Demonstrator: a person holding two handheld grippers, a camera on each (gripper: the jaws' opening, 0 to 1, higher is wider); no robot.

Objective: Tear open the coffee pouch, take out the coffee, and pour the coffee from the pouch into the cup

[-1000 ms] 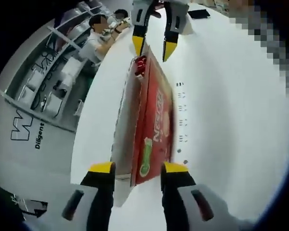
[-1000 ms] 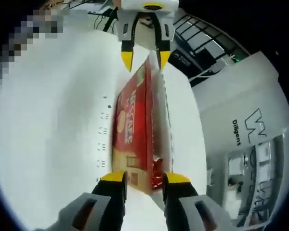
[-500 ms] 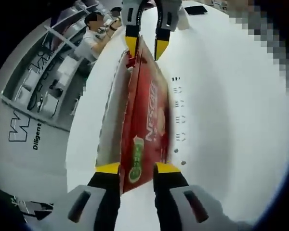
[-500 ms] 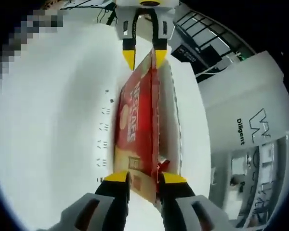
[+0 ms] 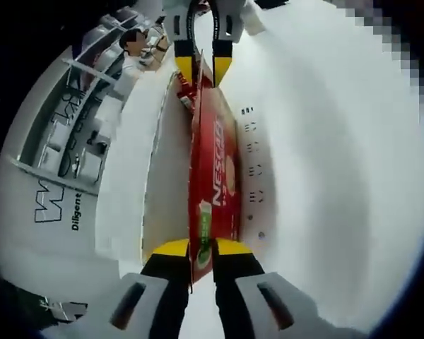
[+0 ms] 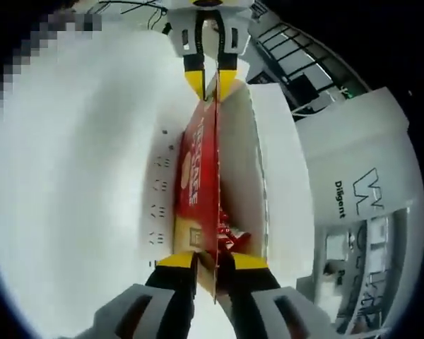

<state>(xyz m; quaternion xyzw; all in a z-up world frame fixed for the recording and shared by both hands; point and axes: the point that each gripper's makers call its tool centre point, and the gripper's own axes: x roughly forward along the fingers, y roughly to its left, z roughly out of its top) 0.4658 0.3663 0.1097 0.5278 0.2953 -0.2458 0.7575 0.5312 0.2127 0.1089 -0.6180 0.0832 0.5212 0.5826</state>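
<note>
two grippers are stretching a red coffee pouch edge-on above a white table. in the left gripper view, the left gripper is pinching the pouch's near end with jaws closed on it, while the right gripper is clamping the far end (small red sachets are showing at the right gripper's end). a person is sitting beyond the table.

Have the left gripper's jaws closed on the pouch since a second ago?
Yes. In the left gripper view, the left gripper had its jaws standing clear of the pouch's sides; now they pinch its near edge, and the gap to the red face is gone.
</note>
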